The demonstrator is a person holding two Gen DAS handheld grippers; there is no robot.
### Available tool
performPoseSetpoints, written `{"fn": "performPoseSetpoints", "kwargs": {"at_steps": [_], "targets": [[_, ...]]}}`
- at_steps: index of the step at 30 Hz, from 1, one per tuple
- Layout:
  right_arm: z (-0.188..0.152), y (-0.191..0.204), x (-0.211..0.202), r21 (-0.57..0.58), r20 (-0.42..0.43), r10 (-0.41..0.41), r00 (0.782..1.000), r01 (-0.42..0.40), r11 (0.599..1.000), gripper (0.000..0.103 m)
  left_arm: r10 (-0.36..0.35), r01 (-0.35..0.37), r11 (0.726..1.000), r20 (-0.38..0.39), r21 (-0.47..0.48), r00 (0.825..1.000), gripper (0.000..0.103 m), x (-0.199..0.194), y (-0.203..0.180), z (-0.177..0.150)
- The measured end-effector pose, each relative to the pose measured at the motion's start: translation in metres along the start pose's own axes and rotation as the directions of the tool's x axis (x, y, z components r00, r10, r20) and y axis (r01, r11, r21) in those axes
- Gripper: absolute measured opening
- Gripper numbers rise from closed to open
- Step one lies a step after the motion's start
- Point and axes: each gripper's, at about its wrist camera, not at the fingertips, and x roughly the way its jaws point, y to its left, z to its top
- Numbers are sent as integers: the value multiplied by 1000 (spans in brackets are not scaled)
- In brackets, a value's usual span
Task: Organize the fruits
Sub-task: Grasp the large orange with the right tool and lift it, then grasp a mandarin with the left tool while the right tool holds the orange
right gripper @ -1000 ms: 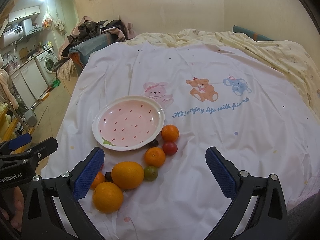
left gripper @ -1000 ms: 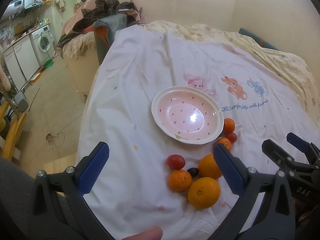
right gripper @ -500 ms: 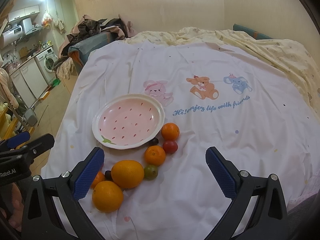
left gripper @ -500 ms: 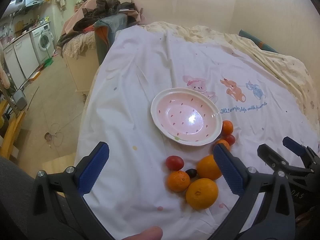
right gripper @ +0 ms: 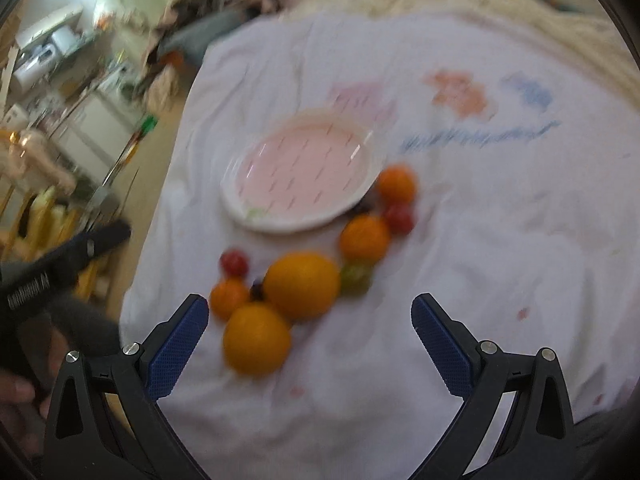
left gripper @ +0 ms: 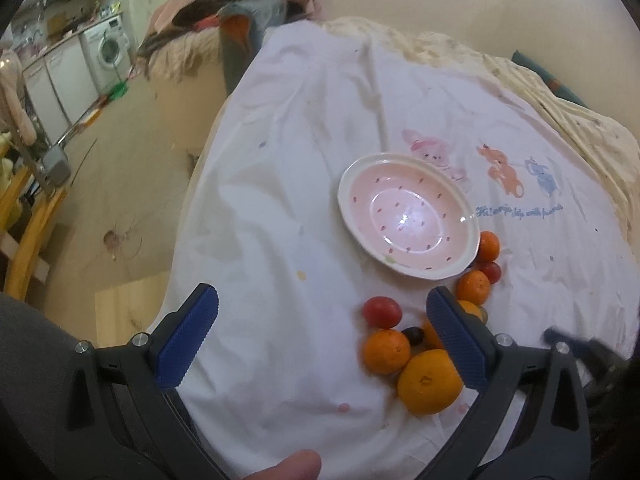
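A pink strawberry-pattern plate (left gripper: 408,220) lies empty on the white bed sheet; it also shows, blurred, in the right wrist view (right gripper: 300,172). Several fruits lie in a cluster beside it: two large oranges (right gripper: 300,290) (right gripper: 256,338), small tangerines (left gripper: 386,350) (right gripper: 364,238), red tomatoes (left gripper: 382,311) (right gripper: 234,262), a green one (right gripper: 354,278) and a dark grape (left gripper: 414,335). My left gripper (left gripper: 322,338) is open and empty, above the sheet left of the cluster. My right gripper (right gripper: 310,338) is open and empty, with the large oranges between its fingers' line of sight.
The bed's left edge drops to a tiled floor (left gripper: 132,152). Clothes are piled at the bed's far left corner (left gripper: 240,4). A washing machine (left gripper: 106,54) stands at the back left. A yellow quilt (left gripper: 560,92) lies at the far right.
The right gripper has swung left and closer to the fruit cluster, blurring its view. The left gripper has shifted slightly left. Both stay open.
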Motion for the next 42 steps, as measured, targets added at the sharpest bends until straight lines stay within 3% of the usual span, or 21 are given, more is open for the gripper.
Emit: {"fn": "performPoseSetpoints", "kwargs": {"at_steps": [5, 7, 15, 24, 31, 35, 39, 42], "targets": [[-11, 16, 40, 13, -159, 42, 986, -40, 999, 95, -7, 6, 1000, -26, -24, 1000, 103, 5, 6, -1], [-14, 20, 55, 37, -208, 62, 976, -56, 998, 86, -11, 10, 999, -30, -30, 999, 103, 5, 7, 0], [-18, 12, 78, 161, -242, 149, 959, -111, 981, 61, -25, 22, 999, -61, -40, 998, 103, 10, 10, 0], [-11, -5, 35, 178, -170, 187, 967, -157, 971, 59, -23, 20, 998, -61, -53, 998, 103, 10, 11, -1], [14, -30, -20, 153, -39, 178, 983, -171, 973, 59, -21, 17, 999, -75, -52, 997, 103, 14, 10, -1], [24, -44, -26, 170, 12, 159, 987, -158, 973, 59, -7, 5, 1000, -80, -28, 997, 103, 17, 7, -3], [23, -59, -34, 209, 60, 148, 987, -157, 965, 58, -3, 3, 1000, -105, -1, 994, 103, 22, 4, -7], [21, -64, -33, 259, 83, 150, 985, -167, 951, 59, -52, 57, 998, -171, 25, 984, 102, 33, -4, -13]]}}
